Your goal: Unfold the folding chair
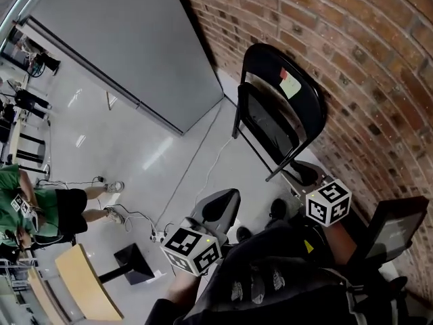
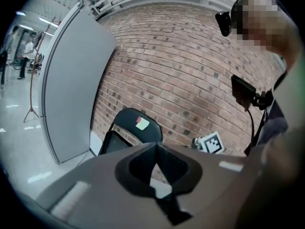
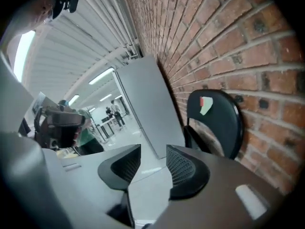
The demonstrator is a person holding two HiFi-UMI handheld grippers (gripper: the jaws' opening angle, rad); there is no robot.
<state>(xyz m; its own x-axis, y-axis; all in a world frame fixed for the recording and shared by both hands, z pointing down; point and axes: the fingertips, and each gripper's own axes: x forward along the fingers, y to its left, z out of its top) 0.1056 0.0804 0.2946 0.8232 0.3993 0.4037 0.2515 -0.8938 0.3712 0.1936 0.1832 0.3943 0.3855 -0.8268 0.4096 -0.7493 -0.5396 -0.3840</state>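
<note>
Head view. The folding chair (image 1: 281, 117), black with a pale sticker on its backrest, stands folded at the floor's edge, leaning on the brick wall (image 1: 352, 53). A grey panel (image 1: 128, 39) stands just beside it, along the same wall. A thin cable (image 1: 196, 161) runs over the glossy floor (image 1: 135, 161) from the panel's corner. Bare floor separates the chair from the left gripper (image 1: 216, 210) and the right gripper (image 1: 302, 173). A person in a green shirt (image 1: 40, 212) stands at the left edge, near a wooden board (image 1: 84, 283).

Left gripper view. The jaws of the left gripper (image 2: 156, 163) meet tip to tip and hold nothing. The chair (image 2: 136, 128) shows above them, between the panel (image 2: 76, 80) and the right gripper's marker cube (image 2: 210, 143). A tripod stand (image 2: 31, 94) is far left.

Right gripper view. The jaws of the right gripper (image 3: 152, 163) stand narrowly apart with only floor seen between them. The chair (image 3: 214, 120) rises beyond the right jaw, against the wall (image 3: 238, 42), with the panel (image 3: 147, 104) beside it.
</note>
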